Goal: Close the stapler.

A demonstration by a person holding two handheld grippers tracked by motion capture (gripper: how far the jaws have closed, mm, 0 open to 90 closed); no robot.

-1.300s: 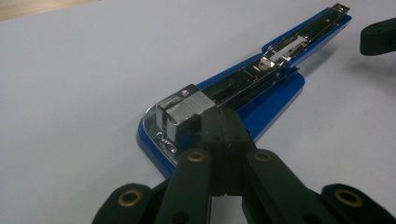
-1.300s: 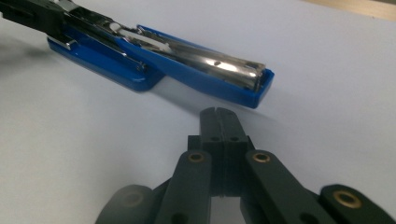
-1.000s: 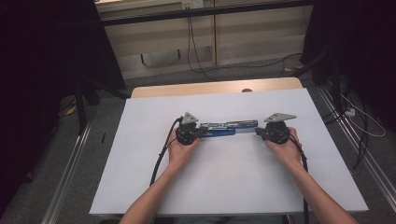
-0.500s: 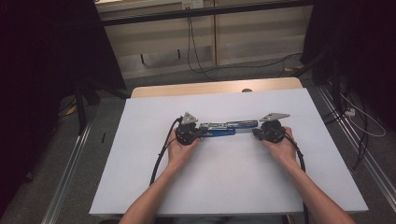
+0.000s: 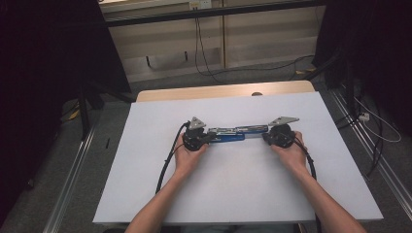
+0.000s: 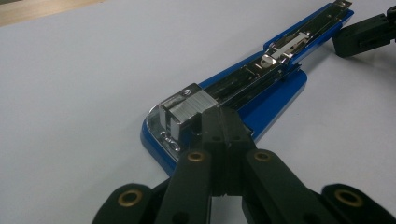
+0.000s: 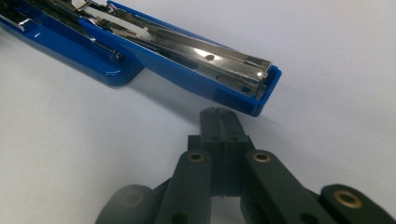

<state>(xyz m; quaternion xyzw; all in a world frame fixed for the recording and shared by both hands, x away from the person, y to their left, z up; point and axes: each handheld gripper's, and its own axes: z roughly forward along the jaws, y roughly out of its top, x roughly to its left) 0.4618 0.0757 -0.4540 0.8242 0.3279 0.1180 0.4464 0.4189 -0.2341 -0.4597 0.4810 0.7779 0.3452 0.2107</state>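
Opened blue stapler lying flat mid-worktop, left tool shut, pressing its staple-loaded end, right tool shut, empty, just off the far tip; next, probably closing it.

A blue stapler lies opened flat on the white desk. The left tool is at its left end, the right tool at its right end.
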